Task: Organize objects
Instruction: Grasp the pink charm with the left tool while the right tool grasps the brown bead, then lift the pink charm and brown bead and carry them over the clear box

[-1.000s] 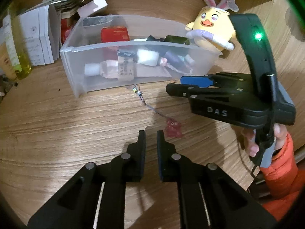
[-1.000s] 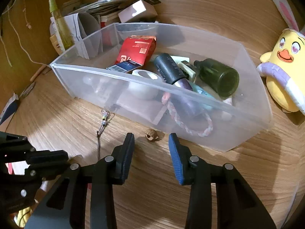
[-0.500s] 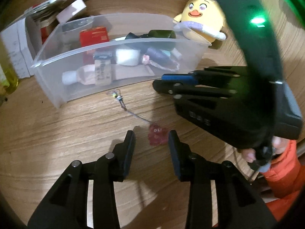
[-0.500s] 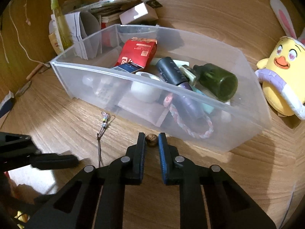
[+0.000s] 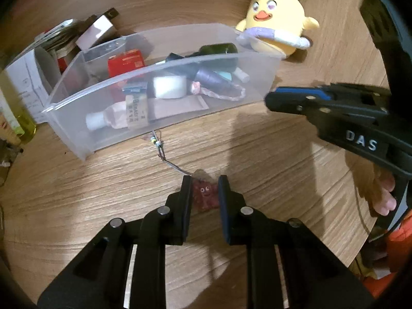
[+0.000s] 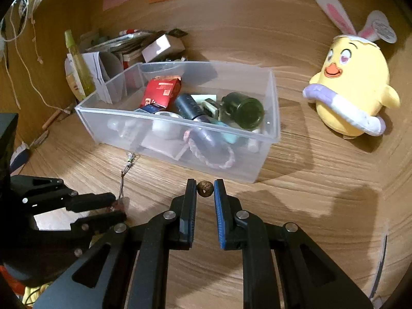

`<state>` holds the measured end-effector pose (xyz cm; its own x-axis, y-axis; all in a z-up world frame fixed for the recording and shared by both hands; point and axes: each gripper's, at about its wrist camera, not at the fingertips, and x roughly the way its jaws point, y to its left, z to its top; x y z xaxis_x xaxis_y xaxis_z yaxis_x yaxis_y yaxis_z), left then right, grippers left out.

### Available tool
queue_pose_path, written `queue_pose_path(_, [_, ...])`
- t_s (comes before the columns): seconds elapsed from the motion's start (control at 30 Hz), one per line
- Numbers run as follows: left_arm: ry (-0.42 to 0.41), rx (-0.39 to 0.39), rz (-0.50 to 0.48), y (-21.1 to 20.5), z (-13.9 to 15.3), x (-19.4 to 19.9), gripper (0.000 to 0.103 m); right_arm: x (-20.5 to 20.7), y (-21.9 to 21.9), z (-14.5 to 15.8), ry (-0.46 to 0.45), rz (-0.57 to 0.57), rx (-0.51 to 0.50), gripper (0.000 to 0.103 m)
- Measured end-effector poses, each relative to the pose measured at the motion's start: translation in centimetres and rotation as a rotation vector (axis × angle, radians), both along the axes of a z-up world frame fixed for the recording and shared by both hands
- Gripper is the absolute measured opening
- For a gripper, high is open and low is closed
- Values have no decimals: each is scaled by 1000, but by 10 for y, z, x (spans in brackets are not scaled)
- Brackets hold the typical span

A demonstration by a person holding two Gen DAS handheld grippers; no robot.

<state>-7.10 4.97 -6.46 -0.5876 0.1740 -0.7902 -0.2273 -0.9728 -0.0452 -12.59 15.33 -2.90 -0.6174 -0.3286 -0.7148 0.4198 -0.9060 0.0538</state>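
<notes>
Since a second ago the right gripper point(image 6: 205, 190) has clenched its jaws on the brown bead point(image 6: 205, 188) and lifted it short of the clear bin point(image 6: 164, 118), where the tip-only pinch may drop it, while the left gripper point(image 5: 204, 195), jaws closing around the red charm point(image 5: 205, 197) on the bench point(image 5: 270, 159), may snag the cord point(image 5: 167, 158).

Ahead of the left gripper point(image 5: 204, 189), the lower part of the red charm point(image 5: 205, 197) sits hidden behind its fingertips. Through the cloudy front wall of the plastic bin point(image 6: 164, 139), the tube point(image 5: 110, 117) and its label print are too blurred to read. To the right, the hand point(image 5: 385, 195) is mostly hidden behind the right gripper's point(image 6: 205, 189) body, and the orange sleeve point(image 5: 396, 237) is cut off by the edge.
</notes>
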Motion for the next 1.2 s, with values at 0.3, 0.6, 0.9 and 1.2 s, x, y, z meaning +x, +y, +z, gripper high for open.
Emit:
queue_pose_path(0.3, [126,30,38,-8,44,10,19,15,4,28,80,8,-51,12])
queue_pose_path(0.6, [244,54,80,-15,85,11,19,17,3,56,149,16,-83,12])
queue_pose_path(0.9, [327,76,106,-21,114,3,19,8,-7,71,197,31,-78,12])
queue_pose_path(1.2, [366,124,126,-31,132,-23,19,-12,-14,86,230,26,-94,12])
